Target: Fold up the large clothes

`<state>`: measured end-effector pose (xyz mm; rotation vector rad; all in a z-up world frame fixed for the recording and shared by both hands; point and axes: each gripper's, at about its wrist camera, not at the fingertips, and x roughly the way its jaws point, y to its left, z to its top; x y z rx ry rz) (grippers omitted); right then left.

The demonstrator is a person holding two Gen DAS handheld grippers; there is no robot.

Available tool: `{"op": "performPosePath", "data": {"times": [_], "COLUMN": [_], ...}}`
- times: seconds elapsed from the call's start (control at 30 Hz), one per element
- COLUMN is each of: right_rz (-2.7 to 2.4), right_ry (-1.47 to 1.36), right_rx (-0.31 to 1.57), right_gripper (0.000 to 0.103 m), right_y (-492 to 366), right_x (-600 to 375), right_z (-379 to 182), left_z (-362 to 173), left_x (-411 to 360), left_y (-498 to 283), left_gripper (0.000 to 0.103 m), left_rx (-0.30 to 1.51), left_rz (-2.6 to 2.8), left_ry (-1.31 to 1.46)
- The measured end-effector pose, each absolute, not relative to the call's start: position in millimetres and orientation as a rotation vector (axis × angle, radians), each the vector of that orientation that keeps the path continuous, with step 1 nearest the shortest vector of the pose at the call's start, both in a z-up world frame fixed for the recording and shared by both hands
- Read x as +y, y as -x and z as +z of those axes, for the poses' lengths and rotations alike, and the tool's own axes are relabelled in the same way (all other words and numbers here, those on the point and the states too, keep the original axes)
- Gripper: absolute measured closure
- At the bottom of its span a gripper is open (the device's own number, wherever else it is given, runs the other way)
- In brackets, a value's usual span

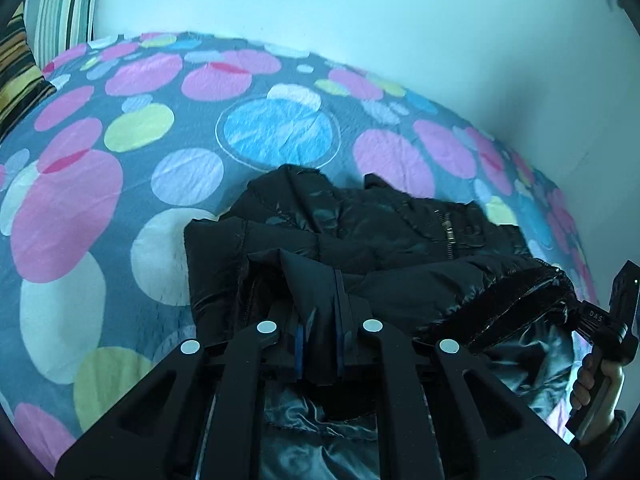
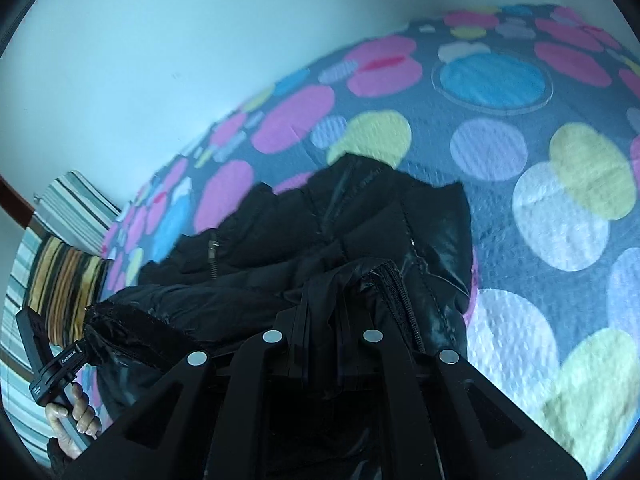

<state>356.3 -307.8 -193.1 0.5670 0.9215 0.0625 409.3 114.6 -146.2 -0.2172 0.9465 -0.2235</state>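
- A black puffer jacket (image 1: 360,240) lies on a bed cover (image 1: 120,160) printed with pink, blue, yellow and white circles; it fills the lower middle of both wrist views.
- The left gripper (image 1: 318,312) is pinched on a fold of the jacket's near edge, its jaws pressed close with dark fabric bunched between them.
- The right gripper (image 2: 320,312) is likewise clamped on jacket fabric, jaws nearly together, just beside an open zipper (image 2: 400,304) that runs at 1 o'clock from the tips.
- From the left camera, the jacket's edge stretches toward 4 o'clock, where the right gripper shows with a hand (image 1: 596,392) around its handle.
- From the right camera, the same edge runs toward 8 o'clock to the left gripper, held by a hand (image 2: 76,420).
- Shiny grey lining (image 1: 532,364) shows under the lifted edge between the two grippers.
- A second zipper (image 1: 448,232) lies on the jacket's upper face, at 1 o'clock from the left gripper's tips.
- Striped pillows (image 2: 68,272) sit at 9 o'clock in the right view, at the bed's end.
- A pale wall (image 1: 360,8) stands behind the bed at 12 o'clock.
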Motion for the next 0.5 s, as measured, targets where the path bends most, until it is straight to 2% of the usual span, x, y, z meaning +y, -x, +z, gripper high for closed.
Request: {"op": "performPosePath", "data": {"times": [0.23,0.43,0.5], "right_rz": [0.045,0.092,0.098], "right_ry": [-0.54,-0.57,-0.587], "right_rx": [0.964,0.954,0.952], "right_gripper": [0.096,0.091,0.088], "right_y": [-369,-362,-361], "right_x": [-303,-310,-313], "right_z": [-213,-204,-201], "left_z": [-170,-155,-149], "left_x": [109,116,120], "left_y": [-425,-414,-410], "left_gripper": [0.092,0.085,0.08], "left_rx": [0.964,0.94,0.94], "left_rz": [-0.227,-0.255,-0.268], "left_ry": [0.211,0.224,0.247]}}
